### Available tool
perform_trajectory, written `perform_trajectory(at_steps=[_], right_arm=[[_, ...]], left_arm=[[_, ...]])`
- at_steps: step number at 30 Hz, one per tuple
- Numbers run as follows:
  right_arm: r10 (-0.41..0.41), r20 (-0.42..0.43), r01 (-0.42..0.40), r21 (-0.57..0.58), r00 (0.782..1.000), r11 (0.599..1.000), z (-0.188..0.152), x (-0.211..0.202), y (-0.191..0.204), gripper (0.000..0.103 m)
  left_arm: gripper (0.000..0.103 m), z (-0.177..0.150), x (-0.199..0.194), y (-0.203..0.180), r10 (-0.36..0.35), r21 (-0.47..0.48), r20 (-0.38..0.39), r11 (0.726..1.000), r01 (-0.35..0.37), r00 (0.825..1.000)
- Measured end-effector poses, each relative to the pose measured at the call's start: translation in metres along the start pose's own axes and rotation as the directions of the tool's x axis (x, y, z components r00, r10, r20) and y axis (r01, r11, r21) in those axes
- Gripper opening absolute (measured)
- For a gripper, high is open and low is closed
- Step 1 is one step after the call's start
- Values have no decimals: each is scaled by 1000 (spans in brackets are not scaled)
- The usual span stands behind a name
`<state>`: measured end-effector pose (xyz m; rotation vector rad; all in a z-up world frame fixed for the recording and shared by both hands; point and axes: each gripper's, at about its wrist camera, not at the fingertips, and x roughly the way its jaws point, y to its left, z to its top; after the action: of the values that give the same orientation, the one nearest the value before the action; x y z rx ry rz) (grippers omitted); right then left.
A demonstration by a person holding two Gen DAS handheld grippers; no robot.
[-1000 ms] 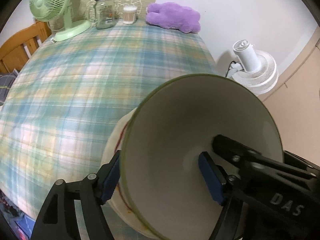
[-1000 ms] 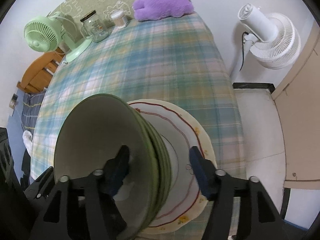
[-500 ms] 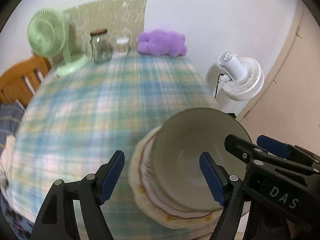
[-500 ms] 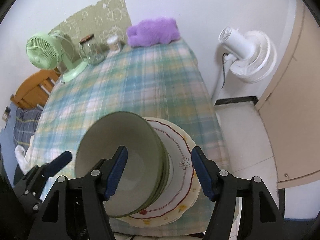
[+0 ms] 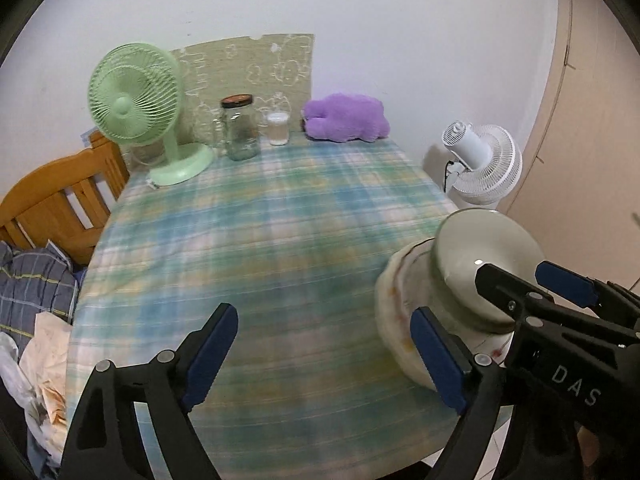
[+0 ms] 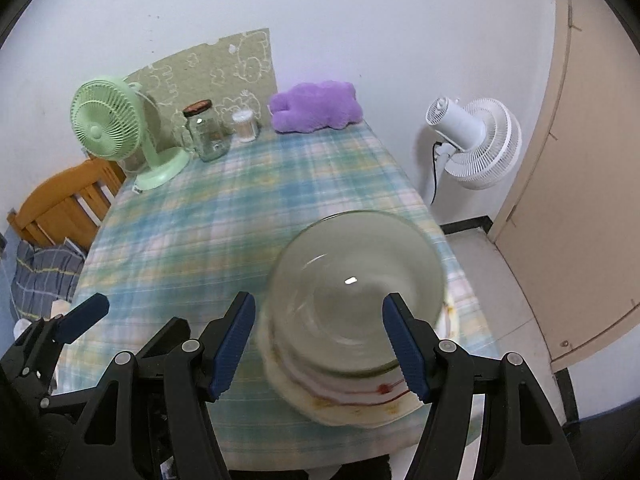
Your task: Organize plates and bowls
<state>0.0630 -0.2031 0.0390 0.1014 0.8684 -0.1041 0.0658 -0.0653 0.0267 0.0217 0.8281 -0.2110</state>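
A stack of green-rimmed bowls (image 6: 356,280) sits on a stack of cream plates with red trim (image 6: 360,396) at the near right of the plaid table. In the left wrist view the bowls (image 5: 484,248) and plates (image 5: 400,320) lie at the right. My right gripper (image 6: 320,344) is open, pulled back, its fingers either side of the stack without touching. My left gripper (image 5: 324,356) is open and empty over bare cloth, left of the stack. The right gripper also shows in the left wrist view (image 5: 532,288).
At the table's far end stand a green desk fan (image 5: 136,100), a glass jar (image 5: 240,128), a small white container (image 5: 279,129) and a purple plush (image 5: 346,118). A white floor fan (image 6: 476,140) stands right of the table. A wooden chair (image 5: 52,208) is at the left.
Both grippers have let go of the bowls and drawn back and up. The bowls now rest upright on the plates; one second ago the left gripper held the tilted bowl.
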Motion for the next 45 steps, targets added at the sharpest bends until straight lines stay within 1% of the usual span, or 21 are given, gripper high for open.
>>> perform_trajectory(at_steps=[2, 4, 5, 6, 7, 9, 10, 13, 17, 19, 20, 23, 25, 31, 40, 45], right_arm=[[-1, 25, 1, -9, 1000, 1000, -9, -2, 17, 69], [3, 43, -2, -26, 999, 1000, -15, -5, 30, 69], [5, 47, -3, -32, 999, 999, -18, -5, 34, 69], [9, 56, -7, -41, 998, 999, -21, -6, 40, 69], [15, 70, -12, -52, 997, 999, -26, -7, 46, 69], [31, 83, -25, -67, 996, 997, -32, -6, 55, 70], [50, 99, -42, -80, 994, 996, -38, -6, 59, 70], [72, 124, -60, -99, 990, 993, -50, -5, 67, 72], [80, 135, -67, -101, 988, 993, -66, -5, 69, 73], [82, 143, -67, -107, 986, 992, -77, -6, 70, 74], [80, 142, -64, -110, 987, 992, -81, -6, 70, 74], [88, 150, -71, -116, 985, 991, -92, -8, 72, 74], [92, 162, -73, -123, 982, 990, -98, -11, 73, 75], [100, 184, -74, -143, 978, 987, -112, -19, 77, 76], [80, 221, -52, -129, 972, 990, -125, -35, 72, 78], [77, 213, -52, -121, 974, 991, -130, -40, 65, 79]], left_arm=[[91, -6, -6, 13, 10, 0, 18, 1000, -10, 1000], [92, -14, -13, 28, 41, -2, 42, 999, -41, 998], [95, -18, -16, 33, 54, -5, 51, 999, -54, 997], [97, -23, -20, 41, 87, -15, 68, 996, -86, 994], [97, -27, -21, 46, 110, -26, 72, 994, -108, 991], [97, -36, -19, 58, 132, -59, 66, 990, -128, 989], [97, -40, -19, 63, 146, -73, 69, 987, -141, 987], [97, -57, -23, 73, 179, -100, 90, 980, -169, 980], [97, -75, -28, 78, 204, -125, 107, 974, -190, 973], [97, -85, -33, 78, 236, -129, 128, 967, -220, 963], [97, -89, -35, 78, 244, -135, 128, 965, -227, 961], [97, -101, -44, 82, 229, -149, 154, 967, -206, 961], [97, -109, -49, 83, 228, -163, 180, 966, -200, 957], [97, -117, -56, 85, 232, -186, 201, 963, -196, 952], [97, -126, -65, 73, 232, -159, 213, 967, -201, 949], [99, -129, -70, 66, 228, -151, 223, 969, -197, 948]])
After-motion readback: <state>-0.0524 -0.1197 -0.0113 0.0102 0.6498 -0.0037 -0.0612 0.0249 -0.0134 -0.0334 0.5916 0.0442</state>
